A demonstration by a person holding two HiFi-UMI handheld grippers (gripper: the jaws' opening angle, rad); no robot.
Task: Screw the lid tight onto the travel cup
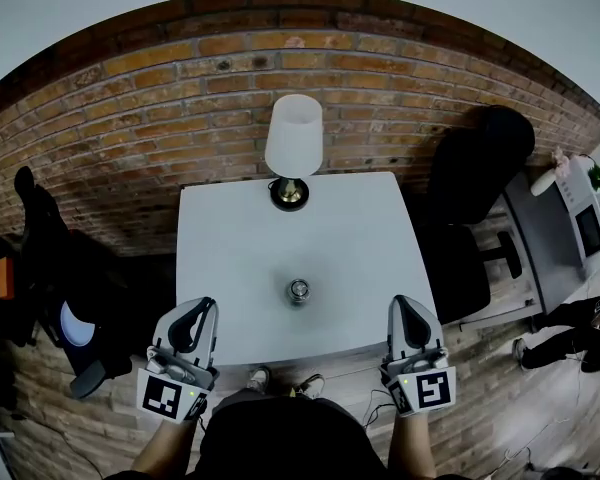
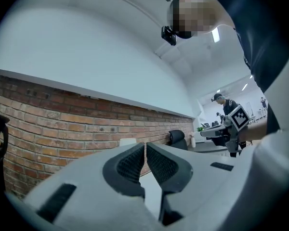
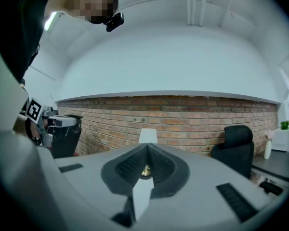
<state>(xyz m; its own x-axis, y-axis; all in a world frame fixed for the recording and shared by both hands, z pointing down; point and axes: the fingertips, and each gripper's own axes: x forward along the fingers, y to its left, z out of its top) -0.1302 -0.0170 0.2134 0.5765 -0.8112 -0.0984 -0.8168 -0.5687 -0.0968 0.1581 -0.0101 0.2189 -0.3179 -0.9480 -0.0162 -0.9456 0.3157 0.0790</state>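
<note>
The travel cup (image 1: 298, 290) stands upright on the white bench (image 1: 230, 228), near the front edge, in the middle. It points straight up, so the head view shows only its round shiny top. I cannot tell if the lid is on it. The left claw (image 1: 201, 308) and the right claw (image 1: 404, 304) hang by the front corners. The cup is ahead of them and in between, about as far from one as the other. Both claws are squeezed closed with nothing in them. A lamp (image 1: 293, 138) stands behind the cup. In the right gripper view a tiny gold thing (image 3: 145, 171) peeks past the tips, too small to name
</note>
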